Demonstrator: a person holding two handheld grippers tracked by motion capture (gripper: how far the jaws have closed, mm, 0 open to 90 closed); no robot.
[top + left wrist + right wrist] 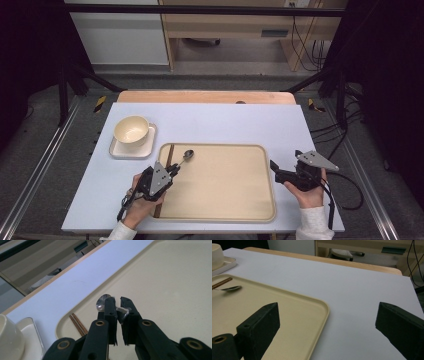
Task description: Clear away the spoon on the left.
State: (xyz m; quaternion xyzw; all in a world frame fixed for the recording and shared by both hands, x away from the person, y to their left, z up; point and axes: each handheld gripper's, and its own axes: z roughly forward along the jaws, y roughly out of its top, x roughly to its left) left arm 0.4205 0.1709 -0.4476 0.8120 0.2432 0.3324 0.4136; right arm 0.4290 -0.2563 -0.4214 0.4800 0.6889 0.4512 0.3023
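Observation:
A metal spoon [187, 155] lies at the far left corner of the beige tray [225, 185], its bowl [101, 302] pointing away from me. My left gripper [175, 169] is low over the tray's left side, jaws a narrow gap apart, with the spoon handle [123, 310] between them. In the left gripper view the left gripper [117, 301] shows a slit of light between its jaws. My right gripper [285, 159] hovers open just off the tray's right edge, with nothing between its jaws. In the right gripper view the right gripper [327, 317] straddles the tray rim [325, 307], and the spoon [229, 288] shows far off.
A pair of brown chopsticks [170, 152] lies along the tray's left rim, beside the spoon. A cream bowl [131, 130] stands on a small square plate [150, 145] at the table's far left. The white tabletop [225, 120] extends beyond the tray.

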